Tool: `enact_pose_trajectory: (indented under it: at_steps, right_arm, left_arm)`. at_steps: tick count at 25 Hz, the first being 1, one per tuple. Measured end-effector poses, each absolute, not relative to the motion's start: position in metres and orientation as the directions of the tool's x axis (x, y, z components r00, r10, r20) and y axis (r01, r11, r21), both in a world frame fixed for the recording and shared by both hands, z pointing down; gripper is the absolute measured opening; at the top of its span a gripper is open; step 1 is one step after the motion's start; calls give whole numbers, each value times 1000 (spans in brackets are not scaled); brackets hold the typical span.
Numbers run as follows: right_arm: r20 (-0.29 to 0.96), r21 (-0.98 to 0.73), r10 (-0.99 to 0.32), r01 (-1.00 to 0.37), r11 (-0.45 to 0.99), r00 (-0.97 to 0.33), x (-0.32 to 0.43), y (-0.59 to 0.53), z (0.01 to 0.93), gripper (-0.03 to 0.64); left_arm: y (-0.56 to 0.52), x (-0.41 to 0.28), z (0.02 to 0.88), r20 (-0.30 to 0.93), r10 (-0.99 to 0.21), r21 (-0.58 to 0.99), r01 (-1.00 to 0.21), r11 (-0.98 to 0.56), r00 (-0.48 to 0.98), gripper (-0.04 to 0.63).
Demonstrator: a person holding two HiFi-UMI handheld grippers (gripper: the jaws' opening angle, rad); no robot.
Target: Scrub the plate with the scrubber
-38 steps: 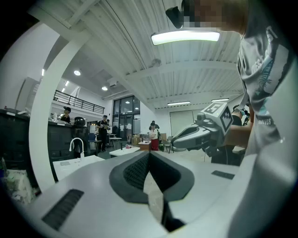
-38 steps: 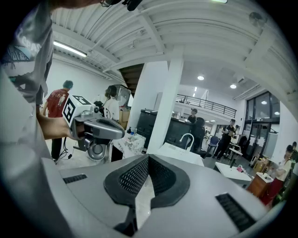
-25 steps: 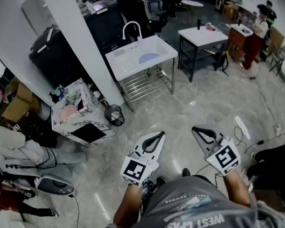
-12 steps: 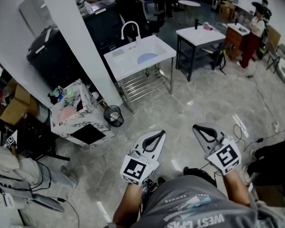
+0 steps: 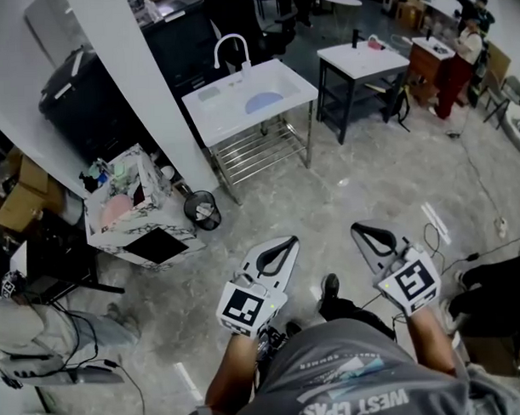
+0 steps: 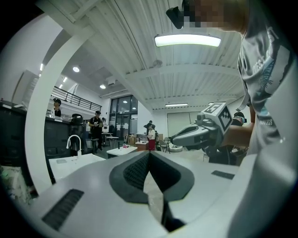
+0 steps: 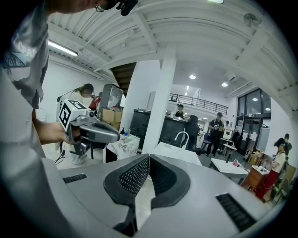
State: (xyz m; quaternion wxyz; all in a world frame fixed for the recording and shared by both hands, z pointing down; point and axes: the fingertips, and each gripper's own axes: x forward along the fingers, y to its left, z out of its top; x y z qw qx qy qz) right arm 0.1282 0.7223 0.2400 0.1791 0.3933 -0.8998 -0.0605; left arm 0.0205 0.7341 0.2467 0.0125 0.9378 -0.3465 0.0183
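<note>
Grey workshop floor (image 5: pixel 353 178) is separating me from the sink (image 5: pixel 231 105) at eleven o'clock; I am holding left gripper (image 5: pixel 291 241) and right gripper (image 5: pixel 357 230) closed, empty, left nearer.

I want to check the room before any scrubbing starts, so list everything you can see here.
sink unit: one, white on a metal frame, beyond the pillar, across the floor from the grippers
faucet: one, white, at the sink's back edge
round thing: one, pale blue, in the sink basin; possibly the plate, too small to tell
table: one, white top on dark legs, right of the sink
pillar: one, white, left of the sink
bin: one, black, on the floor near the pillar
patterned box: one, white marbled, left of the bin
left gripper: one, grey, low centre, shut, empty
right gripper: one, grey, beside it, shut, empty
</note>
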Motion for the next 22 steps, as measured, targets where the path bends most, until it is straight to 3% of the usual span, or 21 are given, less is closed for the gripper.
enact_pose_trajectory:
  at_steps: [8, 22]
  right_arm:
    - [271, 208, -696, -665, 717, -665, 145, 651, 248, 31]
    - [269, 164, -621, -600, 783, -736, 225, 497, 253, 31]
  left_arm:
    - [670, 38, 250, 96, -678, -1, -681, -732, 729, 2]
    - [508, 135, 248, 132, -704, -27, -708, -706, 698, 2]
